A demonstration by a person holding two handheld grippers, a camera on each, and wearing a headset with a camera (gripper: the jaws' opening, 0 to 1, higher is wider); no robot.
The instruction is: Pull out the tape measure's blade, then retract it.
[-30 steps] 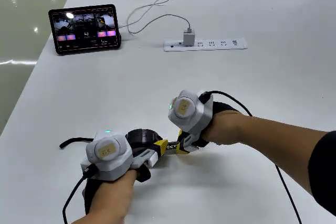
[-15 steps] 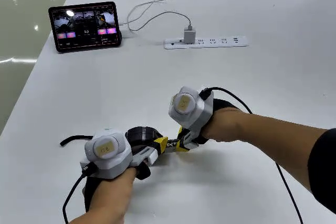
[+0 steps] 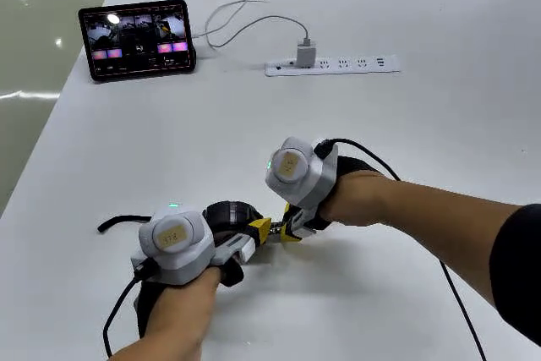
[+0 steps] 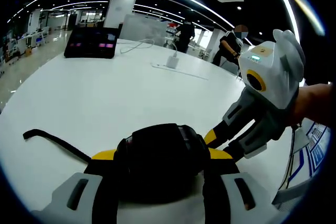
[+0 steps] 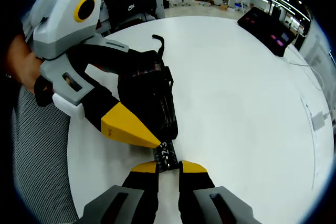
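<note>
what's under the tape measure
The bare white table. The tape measure rests there between the left hand-held gripper's jaws; its case hides anything directly beneath.

I see the desk (image 3: pixel 406 150) as a smooth white top with a soft sheen. The tape (image 5: pixel 149 98) has a black ridged case, matt, maybe rubbery. Its blade (image 5: pixel 165 155) looks dark and slick under white print. The left gripper (image 4: pixel 163 156) and right gripper (image 5: pixel 169 167) have matt grey plastic shells and matt yellow tips over black. Near the desk's far left corner the tablet (image 3: pixel 137 40) has a glossy screen. The strip (image 3: pixel 334 65) is plain white plastic. Past the left edge, the floor (image 3: pixel 34 57) is polished and mirror-bright.
</note>
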